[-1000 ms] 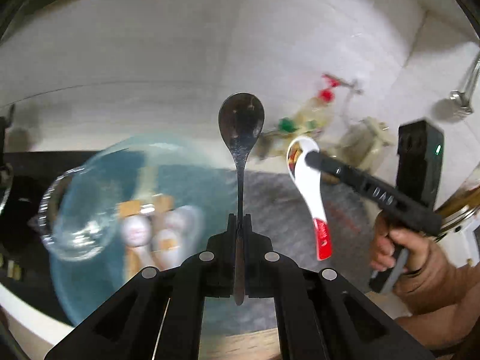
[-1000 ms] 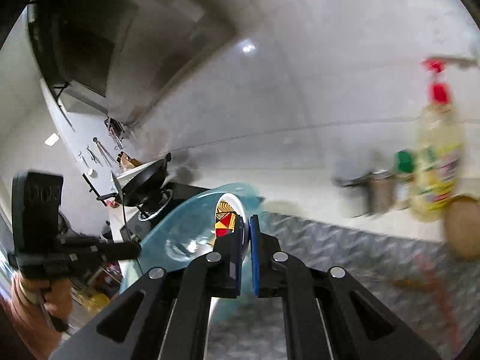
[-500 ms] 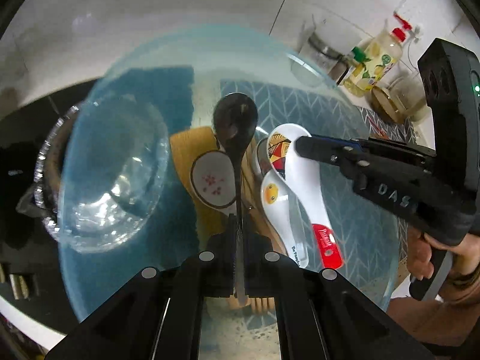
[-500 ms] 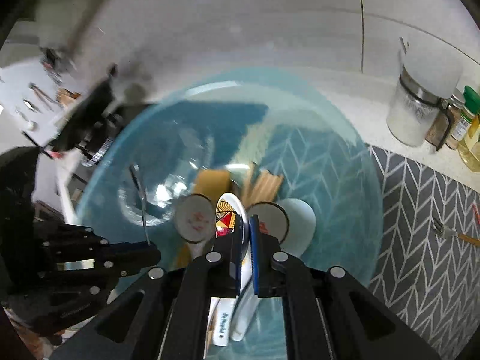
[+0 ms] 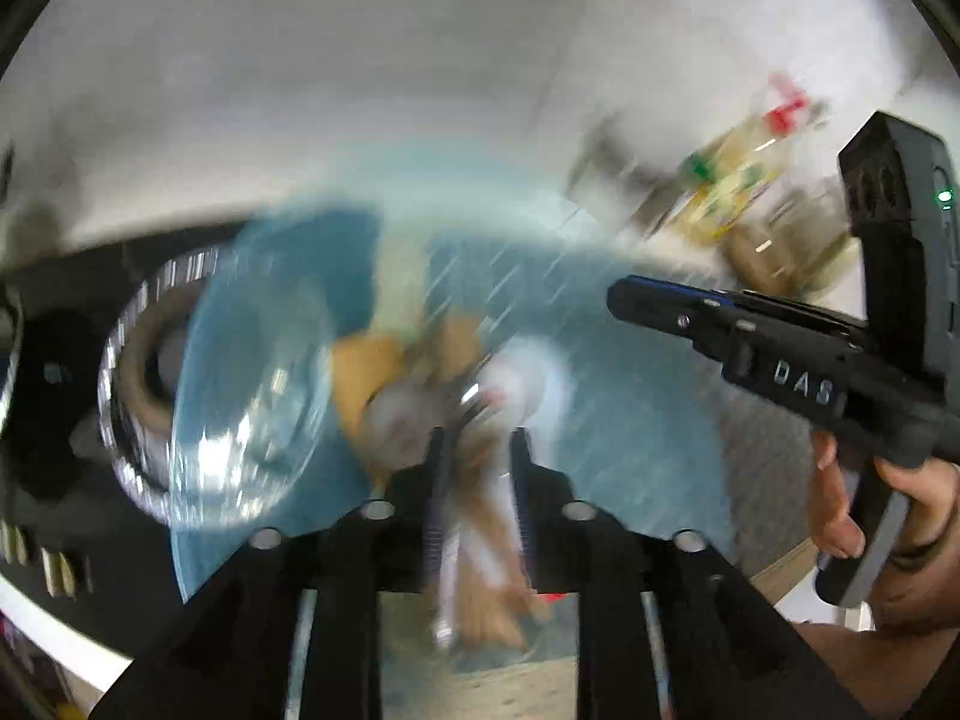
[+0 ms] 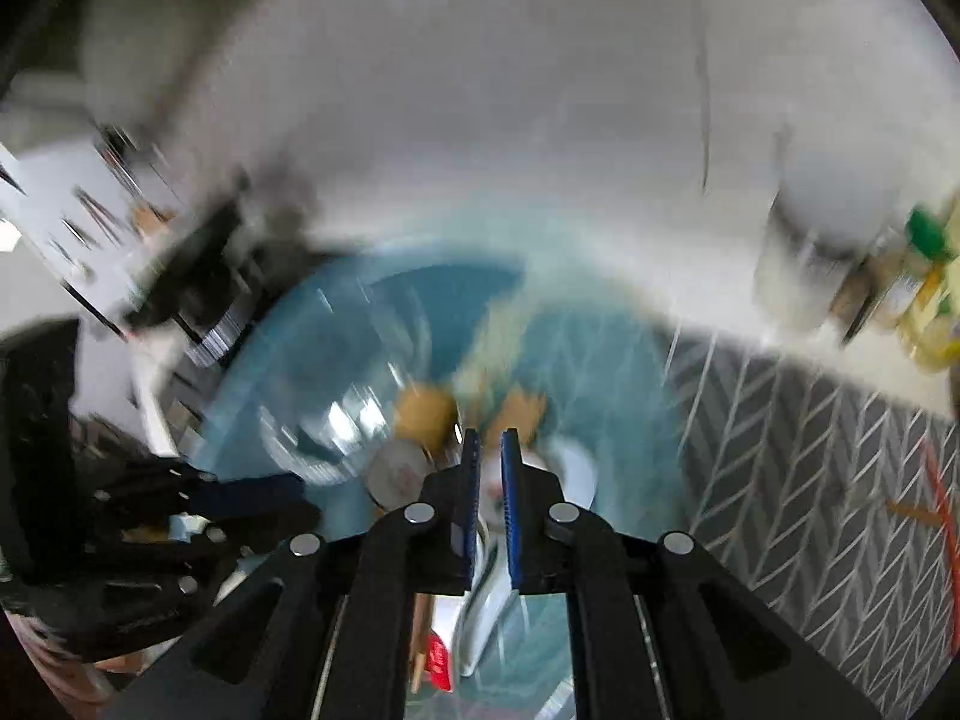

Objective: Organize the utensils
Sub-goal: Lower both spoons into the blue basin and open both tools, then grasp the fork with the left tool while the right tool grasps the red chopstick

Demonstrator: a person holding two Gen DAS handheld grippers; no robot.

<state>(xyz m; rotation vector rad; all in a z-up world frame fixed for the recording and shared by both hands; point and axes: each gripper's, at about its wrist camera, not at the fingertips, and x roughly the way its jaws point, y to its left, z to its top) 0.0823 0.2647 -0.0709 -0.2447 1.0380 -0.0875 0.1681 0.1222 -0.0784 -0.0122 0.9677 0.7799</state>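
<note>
A large blue glass bowl [image 5: 630, 396] holds white ceramic spoons [image 5: 516, 384] and wooden utensils [image 5: 480, 588], all blurred by motion. My left gripper [image 5: 477, 441] is open and empty just above the pile. My right gripper [image 6: 487, 441] is open and empty over the same bowl [image 6: 600, 360]; a white spoon with a red handle end [image 6: 480, 618] lies under it. The right gripper also shows in the left wrist view [image 5: 618, 294], held by a hand, over the bowl's right side. The left gripper shows in the right wrist view [image 6: 264, 495] at lower left.
A clear glass lid [image 5: 240, 420] rests against the bowl's left side. A black stove [image 5: 48, 372] lies to the left. Bottles and jars [image 5: 738, 192] stand at the back right by the white wall. A grey chevron mat [image 6: 810, 450] lies under and right of the bowl.
Both grippers have opened and let their spoons drop into the bowl: the dark metal spoon from the left, the white patterned spoon from the right. Both cameras are moving fast, pulling up.
</note>
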